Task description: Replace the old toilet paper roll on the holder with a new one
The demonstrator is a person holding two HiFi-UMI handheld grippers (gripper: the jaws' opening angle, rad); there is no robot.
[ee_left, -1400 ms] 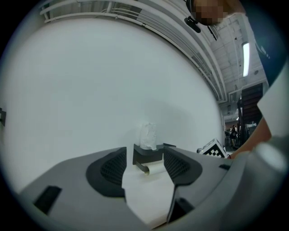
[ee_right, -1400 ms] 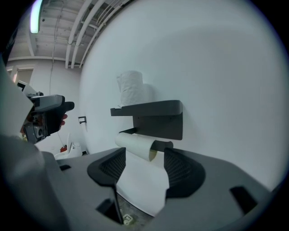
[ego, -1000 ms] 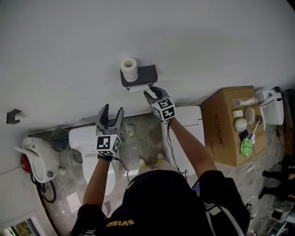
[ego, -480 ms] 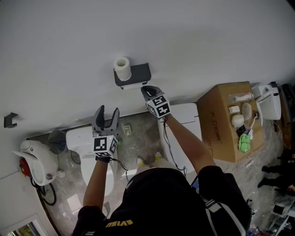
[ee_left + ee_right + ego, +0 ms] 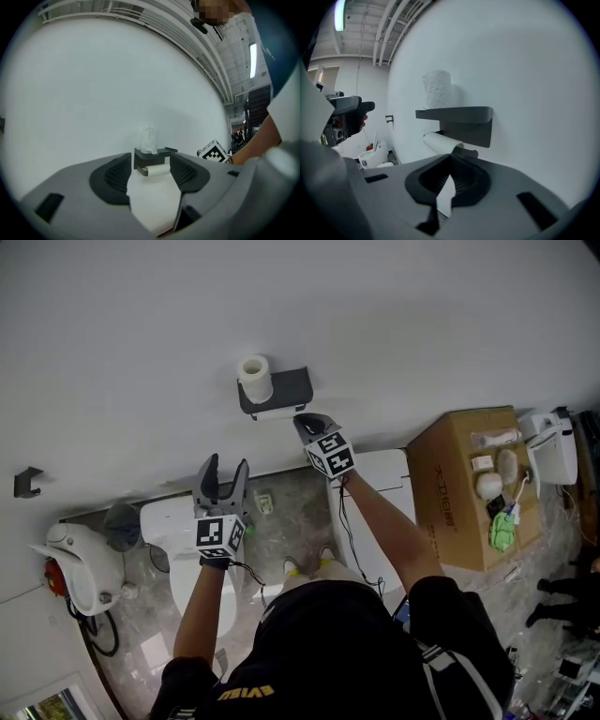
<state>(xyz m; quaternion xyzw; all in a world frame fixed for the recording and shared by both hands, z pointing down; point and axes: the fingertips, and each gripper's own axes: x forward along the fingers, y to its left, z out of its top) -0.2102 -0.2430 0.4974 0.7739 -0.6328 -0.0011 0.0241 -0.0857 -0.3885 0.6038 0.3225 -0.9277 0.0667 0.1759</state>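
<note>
A dark holder is fixed to the white wall. The new toilet paper roll stands upright on its shelf, and the thin old roll lies on the bar beneath. My right gripper is at the old roll's right end; its jaws have just been closing and are shut. In the right gripper view the jaw tips meet just below the old roll; I cannot tell whether they pinch its edge. My left gripper hangs open and empty, lower left, pointing level at the holder.
A white toilet stands below the left gripper, with a grey bin and a white appliance to its left. A cardboard box with small items on top sits at the right. A small hook is on the wall.
The right gripper's jaws, open beside the old roll a second ago, have closed. The left gripper has stayed where it was.
</note>
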